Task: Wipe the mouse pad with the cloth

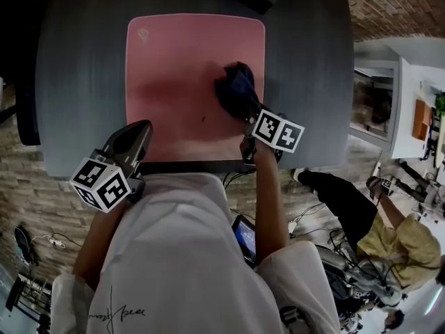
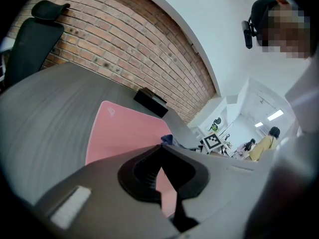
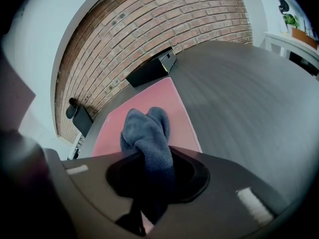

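The right gripper [image 1: 247, 117] is clamping a bunched blue cloth [image 1: 235, 88] between its jaws, and the cloth is lying on the pink mouse pad [image 1: 174, 61] near the pad's right edge. The left gripper [image 1: 139, 132] is sitting at the pad's near left corner on the grey tabletop [image 1: 306, 68], its jaws closed together and holding nothing.

White short-sleeved shirt [image 1: 174, 256], grey left tongs [image 1: 143, 126], right tongs [image 1: 246, 117], black-and-white marker cubes [image 1: 101, 183]

Red brick wall [image 2: 124, 39], dark grey counter [image 1: 306, 82], black office chair [image 2: 30, 39] against the wall, white shelving [image 1: 410, 110] at right, cables [image 1: 42, 242] on floor
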Demonstrator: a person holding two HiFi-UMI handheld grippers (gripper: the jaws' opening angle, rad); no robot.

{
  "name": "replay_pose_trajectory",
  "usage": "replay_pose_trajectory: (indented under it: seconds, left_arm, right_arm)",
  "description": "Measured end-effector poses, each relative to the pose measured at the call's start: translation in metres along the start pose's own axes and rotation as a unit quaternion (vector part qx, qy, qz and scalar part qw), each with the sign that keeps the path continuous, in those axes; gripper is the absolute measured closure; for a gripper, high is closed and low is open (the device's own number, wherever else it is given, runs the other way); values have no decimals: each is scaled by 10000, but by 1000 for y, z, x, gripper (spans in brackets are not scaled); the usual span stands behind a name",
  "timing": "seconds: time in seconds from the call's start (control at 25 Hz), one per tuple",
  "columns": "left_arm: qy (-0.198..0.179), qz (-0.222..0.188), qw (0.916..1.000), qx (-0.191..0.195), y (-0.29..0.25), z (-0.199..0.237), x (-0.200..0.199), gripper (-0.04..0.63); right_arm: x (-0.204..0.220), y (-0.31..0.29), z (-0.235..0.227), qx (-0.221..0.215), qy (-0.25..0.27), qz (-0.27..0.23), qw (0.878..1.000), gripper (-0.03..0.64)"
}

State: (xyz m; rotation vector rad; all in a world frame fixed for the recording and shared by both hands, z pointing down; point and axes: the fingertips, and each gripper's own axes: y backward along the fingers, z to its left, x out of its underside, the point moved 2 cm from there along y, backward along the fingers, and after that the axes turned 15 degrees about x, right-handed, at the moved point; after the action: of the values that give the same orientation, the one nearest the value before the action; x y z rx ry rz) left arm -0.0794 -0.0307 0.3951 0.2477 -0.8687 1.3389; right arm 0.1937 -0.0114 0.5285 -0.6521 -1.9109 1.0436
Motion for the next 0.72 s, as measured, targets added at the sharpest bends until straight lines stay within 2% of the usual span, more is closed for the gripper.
replay_pose_trajectory:
  seconds: [0.16,0.72]
  left_arm:
    - [-20,120,9999,64,-4,-2,3,581]
    - [48,110,9999,23,-10,-1,4,581]
  right_arm:
    - [-5,-2,0,44,-48,-20,10000,537]
    - [-22,-8,-3,47,-84,-82,9999,535]
